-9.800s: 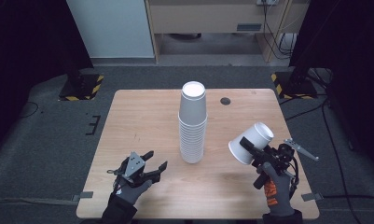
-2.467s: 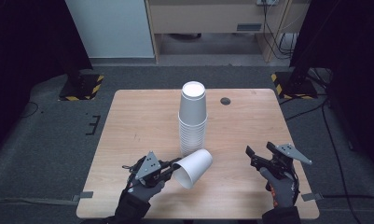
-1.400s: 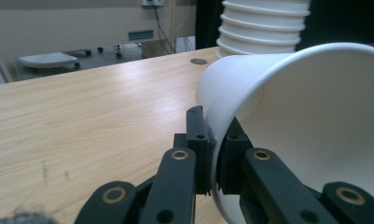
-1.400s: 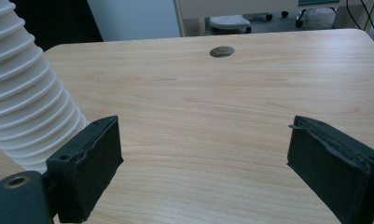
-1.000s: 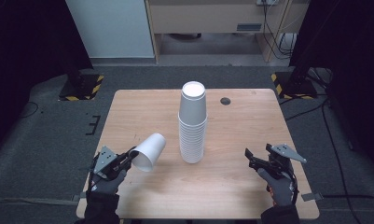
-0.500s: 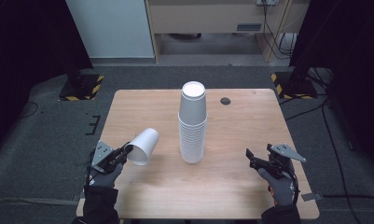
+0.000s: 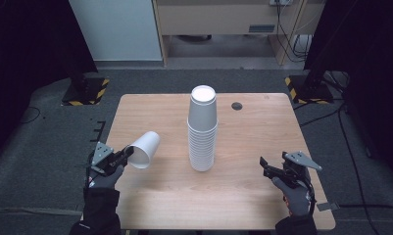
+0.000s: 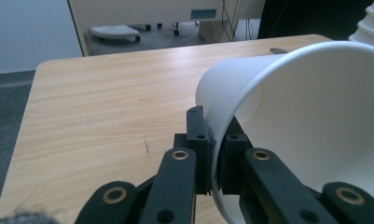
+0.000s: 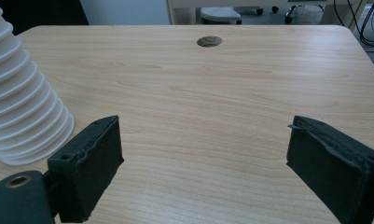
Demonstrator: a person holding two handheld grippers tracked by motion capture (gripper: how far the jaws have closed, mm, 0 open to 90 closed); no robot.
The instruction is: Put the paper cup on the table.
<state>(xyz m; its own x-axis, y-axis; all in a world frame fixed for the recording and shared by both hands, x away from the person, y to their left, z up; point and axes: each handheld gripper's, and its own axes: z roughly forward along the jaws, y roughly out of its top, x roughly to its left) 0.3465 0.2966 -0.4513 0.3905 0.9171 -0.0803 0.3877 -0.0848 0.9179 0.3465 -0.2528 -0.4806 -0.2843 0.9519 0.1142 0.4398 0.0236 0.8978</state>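
White paper cup pinched by its rim in left tongs, lying on its side above the worktop's left edge, mouth toward the hand. Well apart from the tall cup stack at centre. Right tongs spread wide, nothing between them, low over the right front corner. Round hole beyond the stack.

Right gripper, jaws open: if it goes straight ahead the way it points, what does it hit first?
Probably nothing: the right gripper looks along bare table toward the round hole. The cup stack sits off to one side.
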